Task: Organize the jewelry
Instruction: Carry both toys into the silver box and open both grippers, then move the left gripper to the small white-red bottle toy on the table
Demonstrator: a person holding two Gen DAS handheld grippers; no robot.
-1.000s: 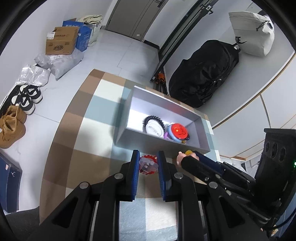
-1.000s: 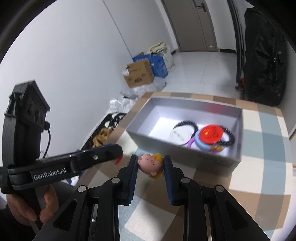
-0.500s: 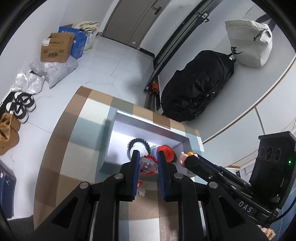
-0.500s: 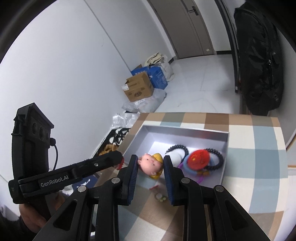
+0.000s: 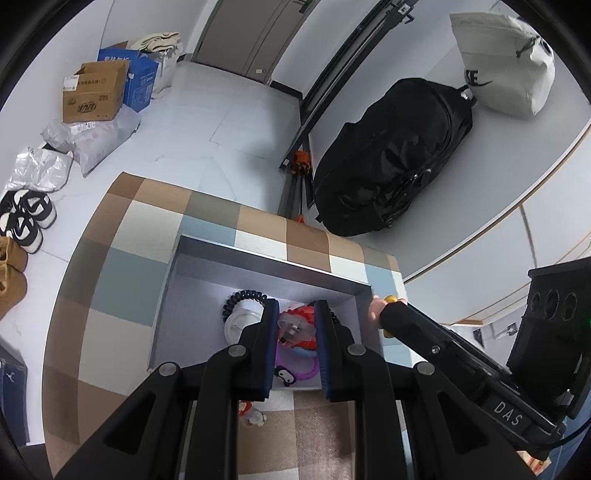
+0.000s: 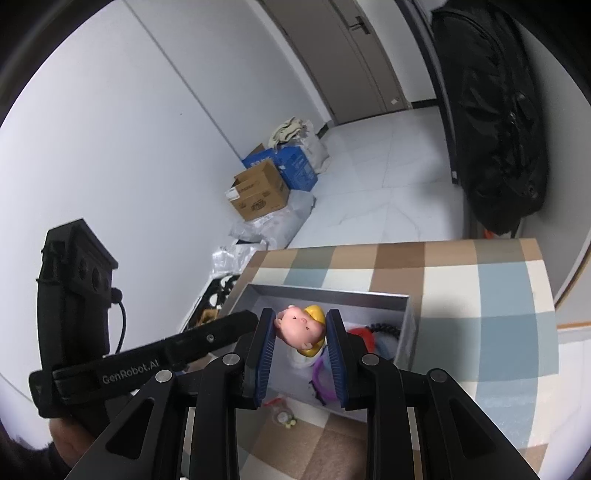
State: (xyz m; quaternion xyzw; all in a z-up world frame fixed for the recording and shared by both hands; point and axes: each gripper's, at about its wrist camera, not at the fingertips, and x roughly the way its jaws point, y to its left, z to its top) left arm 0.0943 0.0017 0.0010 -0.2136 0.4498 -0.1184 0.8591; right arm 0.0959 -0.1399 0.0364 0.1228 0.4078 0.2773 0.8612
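Lettering I read: "DAS" on my right gripper (image 6: 301, 334), clamped on the doll-head charm (image 6: 301, 328); "GenRobot.AI" on my left gripper (image 5: 295, 330), clamped on the red-and-clear charm (image 5: 293, 328); both over the grey box (image 5: 266, 260).

This is a home entryway. Sneakers (image 5: 27, 218) line the tiled floor beside cardboard boxes (image 5: 94, 92) and a closed door (image 5: 255, 33). A black backpack (image 5: 391, 162) leans against the wall.

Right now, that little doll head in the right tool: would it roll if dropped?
Probably: the doll head looks rounded and smooth, so it may roll a little. It seems light, pinched easily by the right tool. The gray box below should stop it.
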